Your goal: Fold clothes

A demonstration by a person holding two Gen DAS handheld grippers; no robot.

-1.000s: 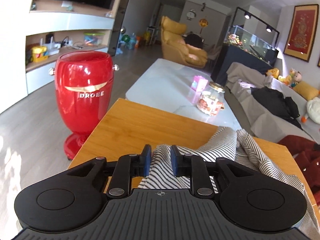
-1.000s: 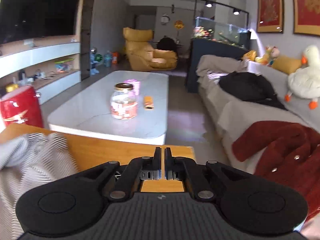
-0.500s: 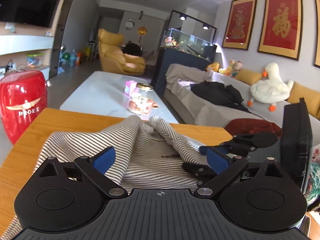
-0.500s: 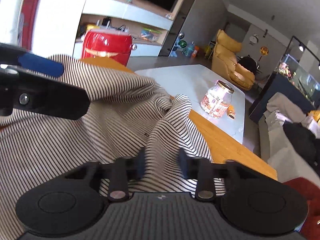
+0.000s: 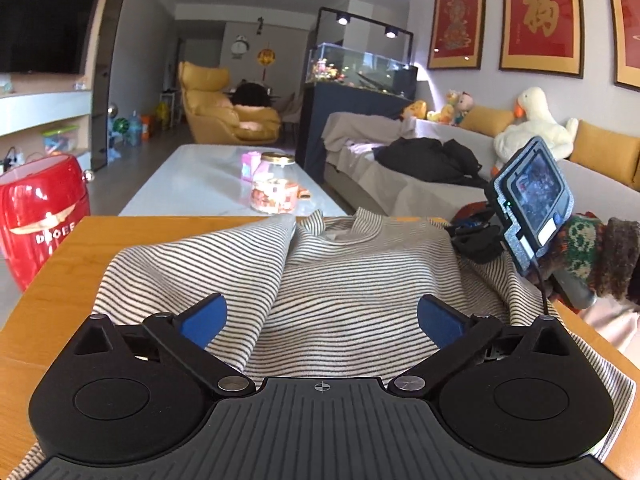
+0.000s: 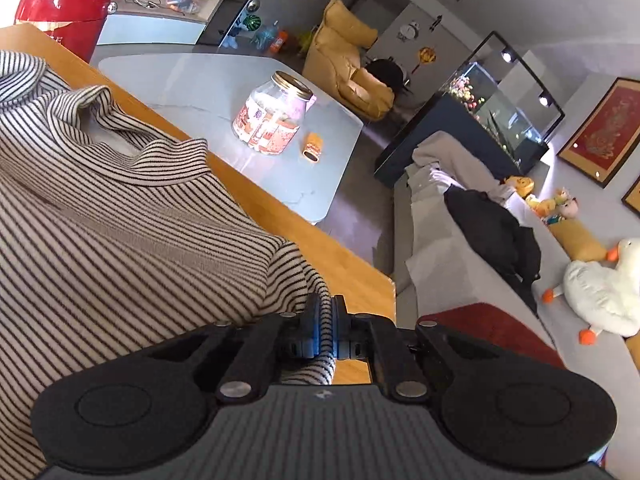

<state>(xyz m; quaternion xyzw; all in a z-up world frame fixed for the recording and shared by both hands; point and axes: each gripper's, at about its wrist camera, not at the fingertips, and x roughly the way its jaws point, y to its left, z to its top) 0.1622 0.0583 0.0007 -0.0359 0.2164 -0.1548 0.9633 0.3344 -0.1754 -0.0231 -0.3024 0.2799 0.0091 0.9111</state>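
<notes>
We are in a living room, working at a wooden table (image 5: 60, 276) whose far edge faces a pale coffee table (image 5: 200, 184). A striped top (image 5: 352, 280) lies spread across most of the wooden table, collar toward the far edge, with a raised fold running down its left half. Our left gripper (image 5: 320, 316) hovers over the top's middle with its blue-padded fingers (image 5: 204, 316) spread wide and nothing between them. Our right gripper (image 6: 326, 320) is clamped on a bunched edge of the striped top near the table's right edge; in the left wrist view we see its body with a small screen (image 5: 532, 196) standing at the garment's right side, held by a hand in a knitted glove (image 5: 592, 252).

A red stool (image 5: 40, 208) stands on the floor just beside the table's left corner. On the coffee table stands a glass jar (image 6: 272, 116) with a gold lid, holding something reddish we cannot make out, a small orange object (image 6: 312, 146) near it. A grey sofa (image 6: 460, 272) to the right carries a black garment (image 6: 496, 232) and a white goose toy (image 6: 604, 284).
</notes>
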